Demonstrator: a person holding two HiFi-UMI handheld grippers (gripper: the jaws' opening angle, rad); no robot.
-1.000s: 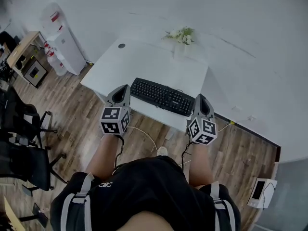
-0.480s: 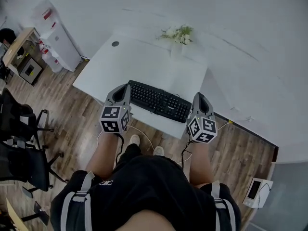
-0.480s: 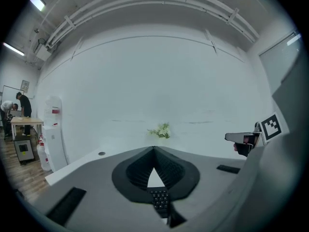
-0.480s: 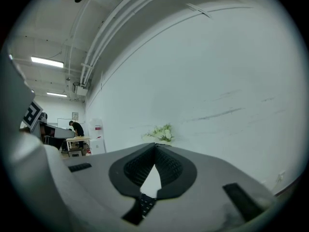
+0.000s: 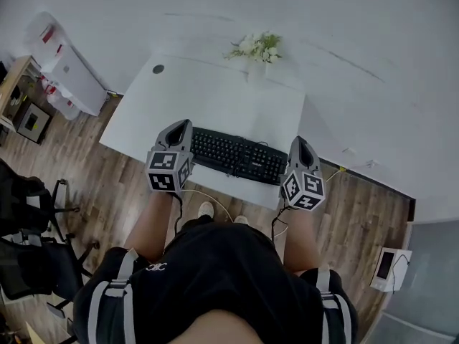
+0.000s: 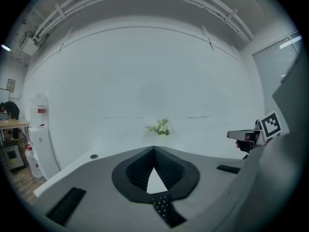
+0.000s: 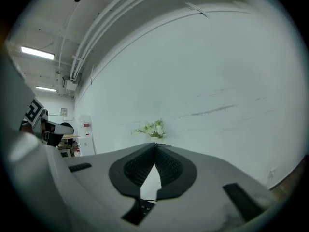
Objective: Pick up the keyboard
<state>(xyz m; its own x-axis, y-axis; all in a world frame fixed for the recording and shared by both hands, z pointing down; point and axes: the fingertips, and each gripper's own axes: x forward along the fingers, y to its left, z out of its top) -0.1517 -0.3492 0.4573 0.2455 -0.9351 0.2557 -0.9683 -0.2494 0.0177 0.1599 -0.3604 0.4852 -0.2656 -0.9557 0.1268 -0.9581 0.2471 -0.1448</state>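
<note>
Keyboard (image 5: 237, 156) lies between left gripper (image 5: 182, 125) and right gripper (image 5: 299, 141), both pressed together, empty; spread jaws before gripping ends.

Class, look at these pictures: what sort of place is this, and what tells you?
Probably an office or workroom: a white desk with a black keyboard on it, black swivel chairs on the wood floor at the left.

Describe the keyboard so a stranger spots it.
Start at the white desk by the pale wall. The keyboard lies along its near edge, a long black slab of keys. Its neighbour, a vase of white flowers, stands at the far edge.
</note>
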